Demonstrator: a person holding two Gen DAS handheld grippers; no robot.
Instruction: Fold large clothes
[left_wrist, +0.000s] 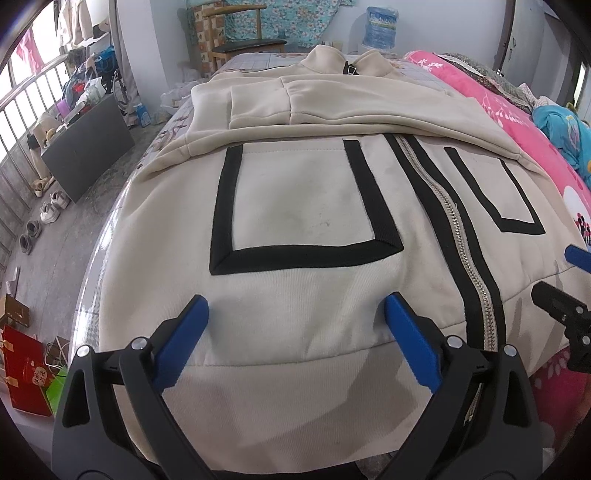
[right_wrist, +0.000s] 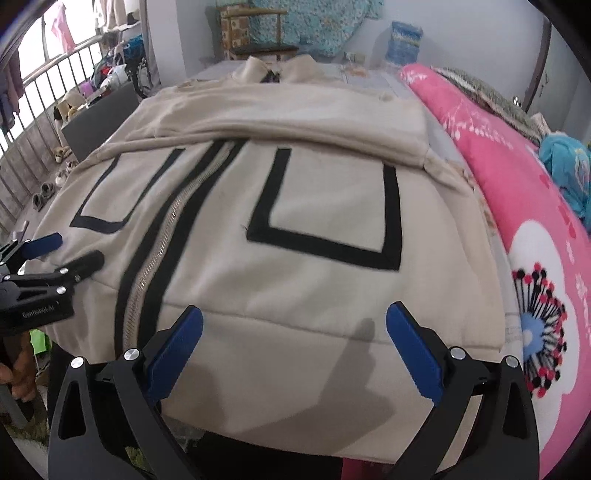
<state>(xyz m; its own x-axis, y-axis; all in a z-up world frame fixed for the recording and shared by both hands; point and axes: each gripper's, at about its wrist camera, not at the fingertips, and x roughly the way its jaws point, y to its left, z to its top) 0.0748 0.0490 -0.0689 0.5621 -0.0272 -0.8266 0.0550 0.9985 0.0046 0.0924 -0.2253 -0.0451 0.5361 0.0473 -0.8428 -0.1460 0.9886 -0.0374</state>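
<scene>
We had the jacket (left_wrist: 314, 295) lying front-up on the bed (left_wrist: 258, 59), zipped, with its collar (left_wrist: 325, 59) at the far end and its hem toward us. Both sleeves (left_wrist: 280, 107) already lay folded across the chest, which narrowed the garment to a rectangle and left the hem free as the next edge to lift.

Our left claw (left_wrist: 295, 317) hovered over the hem band on the jacket's left half, just below the black-trimmed pocket (left_wrist: 299, 199), its blue fingers (left_wrist: 184, 343) spread wide with nothing between them. Our right claw (right_wrist: 295, 325) stood likewise over the hem on the other side of the zip (right_wrist: 147, 266), jaws fully spread and pinching nothing. Each claw showed at the edge of the other's view, so the two sat level with one another, one on either side of the zip.

We judged this spacing deliberate: gripping the hem at two matched points would let it rise evenly and fold toward the collar without skewing. The thick hem band needed wide jaws. The pink quilt (right_wrist: 517, 184) lay close along the right side, near enough to snag.
</scene>
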